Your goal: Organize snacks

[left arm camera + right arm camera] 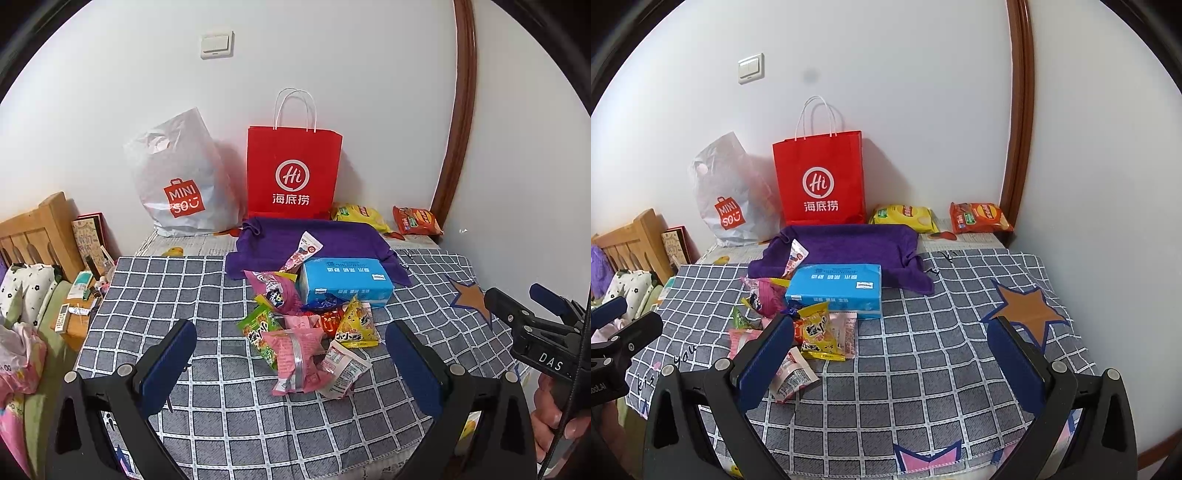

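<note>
White walls are seen behind a table covered with a grey checked cloth (177, 280). At the back, a red paper bag (293, 173) marked "Hi" is stood against the wall, and a white plastic bag (181, 177) marked "MINI SO" is leaned beside it. A purple towel (273, 240) is spread in front of the red bag. A blue tissue pack (343, 282) is laid on the towel's front edge, touching a pile of small snack packets (303, 332). Two chip bags, one yellow (905, 218) and one orange (980, 218), are laid by the back wall. The left gripper (291, 365) is held wide open just before the pile. The right gripper (892, 354) is also held wide open, with nothing in it.
</note>
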Demonstrator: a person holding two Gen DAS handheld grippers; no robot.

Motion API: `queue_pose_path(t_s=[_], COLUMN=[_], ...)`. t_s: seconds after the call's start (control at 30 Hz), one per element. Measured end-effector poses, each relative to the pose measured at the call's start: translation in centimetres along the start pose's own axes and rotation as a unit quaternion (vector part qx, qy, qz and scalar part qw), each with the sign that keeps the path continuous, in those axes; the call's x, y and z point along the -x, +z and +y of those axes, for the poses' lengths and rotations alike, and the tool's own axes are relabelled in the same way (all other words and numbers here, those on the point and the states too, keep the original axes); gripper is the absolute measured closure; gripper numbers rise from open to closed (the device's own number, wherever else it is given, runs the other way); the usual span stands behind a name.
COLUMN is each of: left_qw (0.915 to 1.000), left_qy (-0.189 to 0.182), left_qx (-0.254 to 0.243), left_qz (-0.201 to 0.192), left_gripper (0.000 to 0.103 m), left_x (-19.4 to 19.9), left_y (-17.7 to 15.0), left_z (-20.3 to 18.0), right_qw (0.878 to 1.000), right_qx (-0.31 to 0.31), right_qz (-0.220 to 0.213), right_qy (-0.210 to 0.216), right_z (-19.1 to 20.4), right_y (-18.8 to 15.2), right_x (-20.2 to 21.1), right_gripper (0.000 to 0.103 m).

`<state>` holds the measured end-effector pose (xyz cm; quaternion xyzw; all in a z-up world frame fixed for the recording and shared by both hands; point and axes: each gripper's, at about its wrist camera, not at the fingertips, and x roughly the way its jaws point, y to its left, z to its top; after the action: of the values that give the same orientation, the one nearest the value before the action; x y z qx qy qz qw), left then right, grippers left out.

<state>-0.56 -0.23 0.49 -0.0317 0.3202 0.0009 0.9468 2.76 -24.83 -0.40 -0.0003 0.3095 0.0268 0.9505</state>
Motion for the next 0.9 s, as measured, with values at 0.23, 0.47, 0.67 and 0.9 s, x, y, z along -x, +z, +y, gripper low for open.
queue_pose_path(t_s=[0.23,0.47,0.67,0.9], left_qw=[1.0000,1.0000,1.0000,1.0000], left_qy=[-0.001,-0.002,-0.003,-0.001], left_qx=[0.000,-0.002,-0.002,-0.001], left_qz=[0.001,0.000,-0.001,-0.003], left_gripper=[0.001,0.001,0.001,0.001], left_x=[0.15,0.22,0.30,0.32], left_y=[-0.01,-0.09,-0.15,-0.22], left_z=[-0.08,-0.37,-0.49,-0.37], right_qw=[1.000,1.000,1.000,1.000], right_qx=[-0.002,0.000,-0.004,-0.001], right_qz=[-0.001,-0.006,-0.005,-0.008], right_qy=[0.000,0.003,0.002,0.004], right_z=[0.07,0.19,0.08,0.22], right_y=[-0.13,-0.23,-0.16,-0.18], right_x=[0.16,0.57,0.71,0.85], right_gripper=[0.000,0.000,0.000,0.000])
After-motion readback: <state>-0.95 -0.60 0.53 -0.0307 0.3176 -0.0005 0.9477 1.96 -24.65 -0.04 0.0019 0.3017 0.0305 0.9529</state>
